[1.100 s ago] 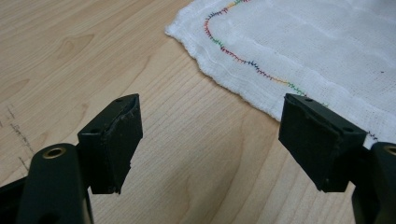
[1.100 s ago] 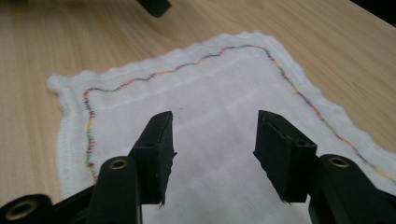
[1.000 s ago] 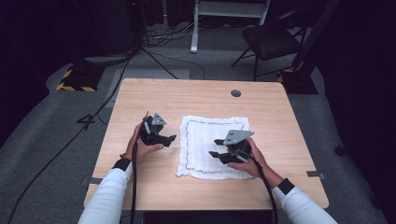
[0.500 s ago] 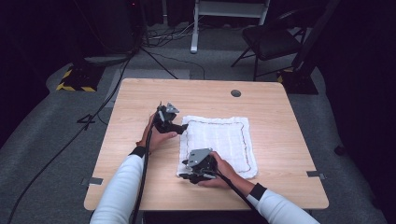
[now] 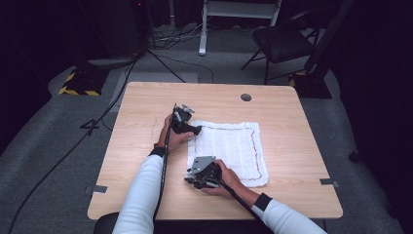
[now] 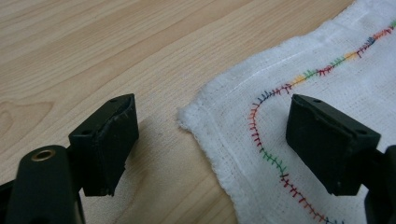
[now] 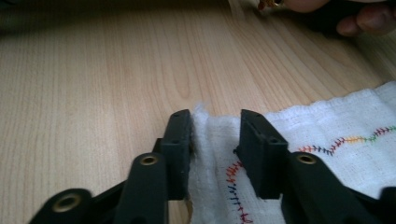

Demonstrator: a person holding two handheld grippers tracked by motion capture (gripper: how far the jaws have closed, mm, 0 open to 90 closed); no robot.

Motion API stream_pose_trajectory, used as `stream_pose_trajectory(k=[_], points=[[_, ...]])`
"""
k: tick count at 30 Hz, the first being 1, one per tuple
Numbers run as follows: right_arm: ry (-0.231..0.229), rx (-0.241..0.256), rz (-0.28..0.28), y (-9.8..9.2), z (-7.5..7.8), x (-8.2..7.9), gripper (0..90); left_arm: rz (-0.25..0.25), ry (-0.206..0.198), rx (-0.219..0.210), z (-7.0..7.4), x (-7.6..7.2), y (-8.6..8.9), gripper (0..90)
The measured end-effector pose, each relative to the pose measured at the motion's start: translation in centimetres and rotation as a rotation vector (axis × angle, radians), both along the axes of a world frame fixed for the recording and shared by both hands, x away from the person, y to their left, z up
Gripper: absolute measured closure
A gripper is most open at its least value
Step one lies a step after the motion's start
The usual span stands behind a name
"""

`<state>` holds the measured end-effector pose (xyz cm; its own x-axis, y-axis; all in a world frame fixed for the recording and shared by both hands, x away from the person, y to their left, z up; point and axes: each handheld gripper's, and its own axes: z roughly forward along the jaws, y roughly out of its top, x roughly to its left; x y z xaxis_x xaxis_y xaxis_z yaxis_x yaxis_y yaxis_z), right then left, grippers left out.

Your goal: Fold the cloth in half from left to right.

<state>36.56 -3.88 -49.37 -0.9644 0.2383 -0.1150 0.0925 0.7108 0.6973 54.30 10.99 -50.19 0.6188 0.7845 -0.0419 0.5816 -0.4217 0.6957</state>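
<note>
Left gripper (image 6: 212,140) jaws spread wide over the white cloth (image 5: 229,148) far corner on the bench (image 5: 146,97). Right gripper (image 7: 215,149) jaws partly parted, straddling the near corner edge; actual contact with the cloth unclear.

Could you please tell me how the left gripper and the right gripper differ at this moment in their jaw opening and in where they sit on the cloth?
The left gripper has its jaws spread wide, while the right gripper has narrowed its jaws around a raised bit of cloth edge. The left gripper sits at the cloth's far left corner; the right gripper is at the near left corner. Both are hand-held, with black jaws straddling the white cloth's edge on the wooden table.
</note>
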Motion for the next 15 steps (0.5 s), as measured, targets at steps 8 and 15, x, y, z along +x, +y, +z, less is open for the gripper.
stream_pose_trajectory(k=[8,15], points=[[-0.019,-0.011,-0.048,0.2,0.0,0.4,84.4,-0.061,-0.002,-0.016,0.4,-0.1,0.7,44.1],[-0.024,-0.007,-0.043,0.2,0.1,0.3,85.7,-0.113,0.052,-0.055,0.6,-0.2,1.3,79.1]])
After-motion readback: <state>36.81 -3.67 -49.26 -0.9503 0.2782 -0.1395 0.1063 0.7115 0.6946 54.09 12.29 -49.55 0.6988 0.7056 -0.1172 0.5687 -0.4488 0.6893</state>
